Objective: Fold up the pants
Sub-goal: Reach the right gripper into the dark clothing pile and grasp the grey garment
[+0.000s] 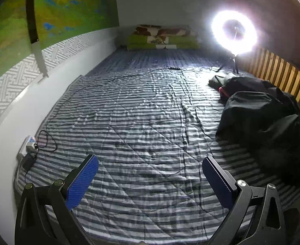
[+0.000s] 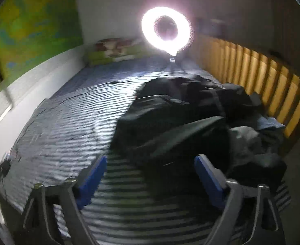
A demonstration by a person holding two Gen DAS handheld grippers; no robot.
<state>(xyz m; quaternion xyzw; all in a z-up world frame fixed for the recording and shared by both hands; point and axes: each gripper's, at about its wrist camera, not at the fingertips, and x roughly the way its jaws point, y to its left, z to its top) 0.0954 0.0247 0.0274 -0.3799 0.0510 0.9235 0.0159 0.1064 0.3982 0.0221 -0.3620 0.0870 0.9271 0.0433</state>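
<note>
A heap of dark clothes, the pants among them (image 1: 260, 114), lies crumpled on the right side of the striped bed cover (image 1: 139, 122). My left gripper (image 1: 150, 163) is open over bare cover, well left of the heap, nothing between its blue pads. In the right wrist view the same dark heap (image 2: 180, 118) lies just ahead and right of my right gripper (image 2: 150, 161), which is open and holds nothing. That view is blurred. I cannot single out one pair of pants in the heap.
A lit ring light on a tripod (image 1: 234, 32) stands at the far right of the bed. Pillows (image 1: 162, 37) lie at the head. A wooden slat rail (image 1: 282, 77) runs along the right edge; a white wall, power strip and cable (image 1: 30, 145) run along the left.
</note>
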